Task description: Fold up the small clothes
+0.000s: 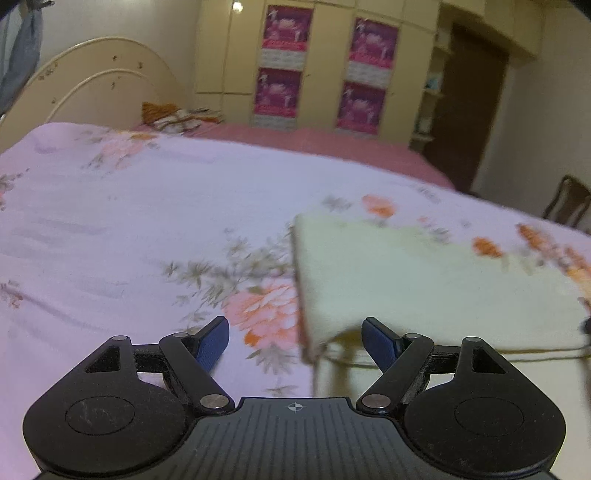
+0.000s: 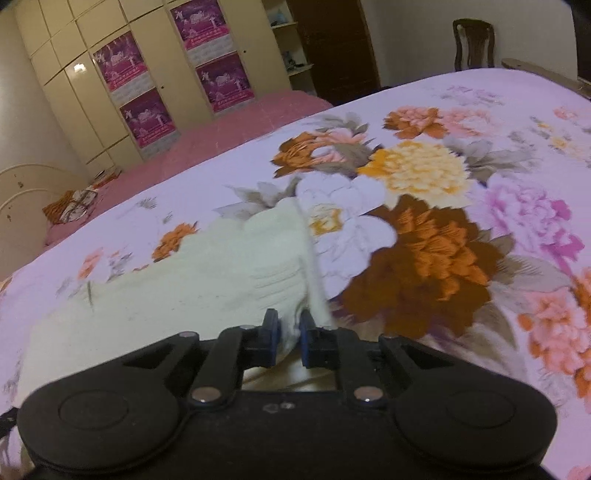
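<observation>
Bed: you face a bed [image 2: 480,122] under a lilac floral sheet, with a pink cover [image 1: 332,142] beyond it.
Headboard: a cream arched headboard [image 1: 92,85] stands at your left.
Wardrobe: the cream wardrobe [image 1: 325,55] carries four magenta posters [image 1: 286,27].
Door: a dark wooden door [image 2: 332,48] is beside the wardrobe.
Chair: a wooden chair [image 2: 474,42] stands past the bed.
Walls: pale cream.

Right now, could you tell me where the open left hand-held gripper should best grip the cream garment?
Probably the cream garment's raised near corner, approached straight ahead: it hangs off the bedsheet between the left hand-held gripper's open fingers, so both pads could close on it.
</observation>
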The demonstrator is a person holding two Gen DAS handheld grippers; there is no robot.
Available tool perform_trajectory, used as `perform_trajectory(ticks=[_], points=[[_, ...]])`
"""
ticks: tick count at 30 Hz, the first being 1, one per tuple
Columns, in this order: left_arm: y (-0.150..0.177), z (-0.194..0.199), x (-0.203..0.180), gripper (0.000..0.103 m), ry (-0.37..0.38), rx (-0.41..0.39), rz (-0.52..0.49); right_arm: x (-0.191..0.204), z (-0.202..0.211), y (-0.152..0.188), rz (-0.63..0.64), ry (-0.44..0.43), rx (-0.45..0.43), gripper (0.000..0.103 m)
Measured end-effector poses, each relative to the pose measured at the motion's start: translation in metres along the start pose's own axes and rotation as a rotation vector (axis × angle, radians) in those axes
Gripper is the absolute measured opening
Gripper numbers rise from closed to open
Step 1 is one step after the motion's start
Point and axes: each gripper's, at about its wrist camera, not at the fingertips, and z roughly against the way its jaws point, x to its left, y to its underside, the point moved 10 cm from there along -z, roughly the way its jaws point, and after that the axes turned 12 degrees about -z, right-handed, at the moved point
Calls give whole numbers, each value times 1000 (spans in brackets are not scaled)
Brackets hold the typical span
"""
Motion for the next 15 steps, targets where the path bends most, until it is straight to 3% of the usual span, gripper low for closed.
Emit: perform_trajectory(ticks=[2, 4, 6, 11, 15], points=[[-11, 7, -2, 79, 19, -27, 13, 0, 1, -3, 15, 1, 5, 21], [-26, 6, -7, 79, 43, -52, 34, 2, 5, -12, 49, 37, -59, 32], [-39, -7, -15, 79, 71, -54, 54, 13, 8, -18, 63, 4, -94, 32], [-53, -55, -51, 79, 143, -18, 3, 56, -14, -3, 145, -77, -17, 32], [-52, -99, -53, 79, 120, 55, -4, 81, -36, 11, 209, -101, 37, 31]])
